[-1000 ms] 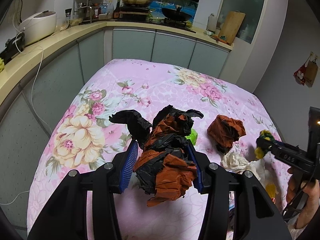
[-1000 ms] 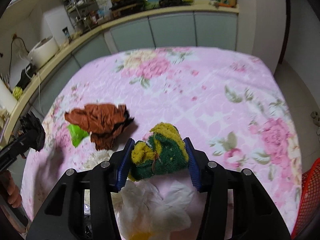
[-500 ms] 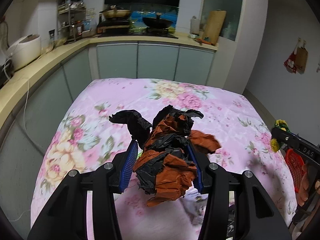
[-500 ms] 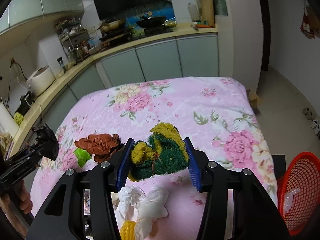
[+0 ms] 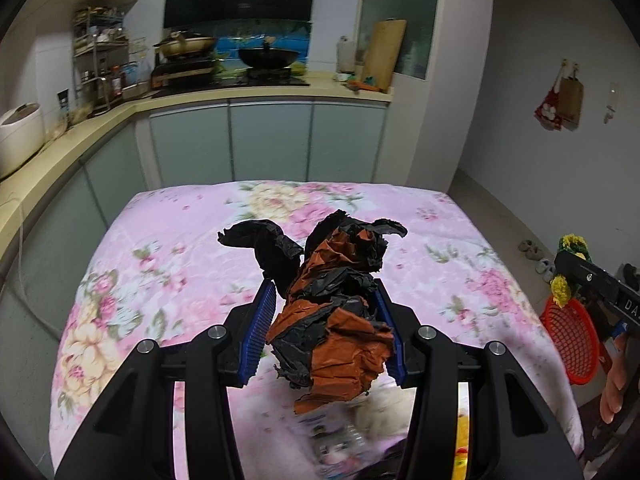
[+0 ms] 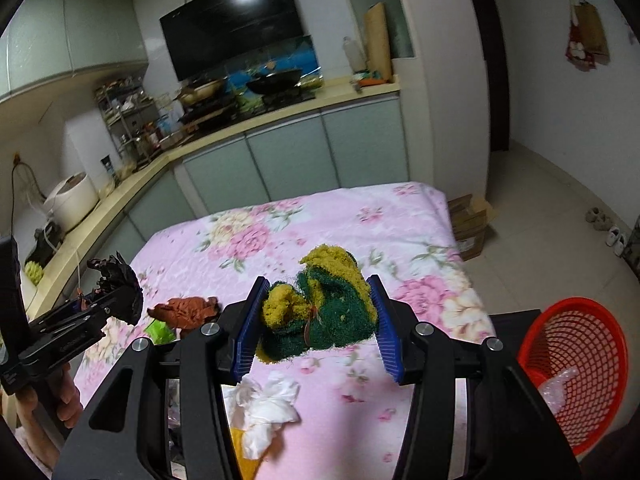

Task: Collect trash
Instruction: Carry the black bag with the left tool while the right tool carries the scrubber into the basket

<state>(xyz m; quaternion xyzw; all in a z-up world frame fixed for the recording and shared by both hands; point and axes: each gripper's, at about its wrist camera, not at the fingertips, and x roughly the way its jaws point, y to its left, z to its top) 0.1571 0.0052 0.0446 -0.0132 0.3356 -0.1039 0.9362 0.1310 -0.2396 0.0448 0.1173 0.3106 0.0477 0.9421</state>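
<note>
My left gripper (image 5: 326, 330) is shut on a crumpled black and orange-brown wrapper (image 5: 332, 316), held above the pink floral tablecloth (image 5: 180, 288). My right gripper (image 6: 316, 322) is shut on a green and yellow scouring pad (image 6: 320, 312), also held above the table. A red mesh basket (image 6: 576, 364) stands off the table's right side with a clear plastic piece inside; it also shows in the left wrist view (image 5: 572, 344). On the cloth lie another orange-brown wrapper (image 6: 186, 308), a green scrap (image 6: 160, 330) and a white crumpled tissue (image 6: 266, 404).
A kitchen counter (image 5: 60, 144) with a rice cooker (image 6: 72, 200) runs along the left and back, with a stove and wok (image 5: 268, 58). A cardboard box (image 6: 470, 224) and shoes lie on the floor at the right.
Both grippers have risen and tilted up, each still holding its trash. The table now looks farther away and the red basket has come into view on the right.
</note>
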